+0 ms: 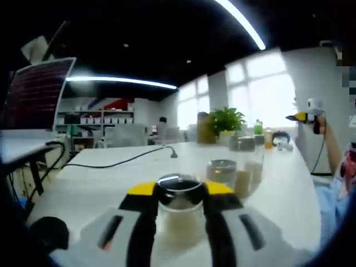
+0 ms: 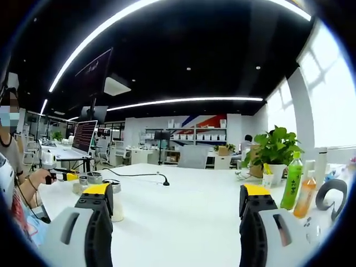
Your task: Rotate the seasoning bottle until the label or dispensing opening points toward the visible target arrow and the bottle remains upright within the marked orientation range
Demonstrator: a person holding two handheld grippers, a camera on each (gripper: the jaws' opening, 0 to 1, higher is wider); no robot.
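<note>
On the white table (image 1: 83, 183), the left gripper (image 1: 179, 192) clamps an upright seasoning bottle (image 1: 179, 214). The right gripper (image 2: 177, 203) stands wide open, holding nothing.

The left tongs (image 1: 179, 192) have black jaws capped with yellow tips, set on pale grey bodies with dark slots. The right tongs (image 2: 177, 203) match: yellow tips, black jaws, grey housings with slots. The person wears a light blue sleeve (image 1: 328, 203).

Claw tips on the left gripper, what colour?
Yellow tips on black jaws of the left claw, clearest in the left gripper view.
</note>
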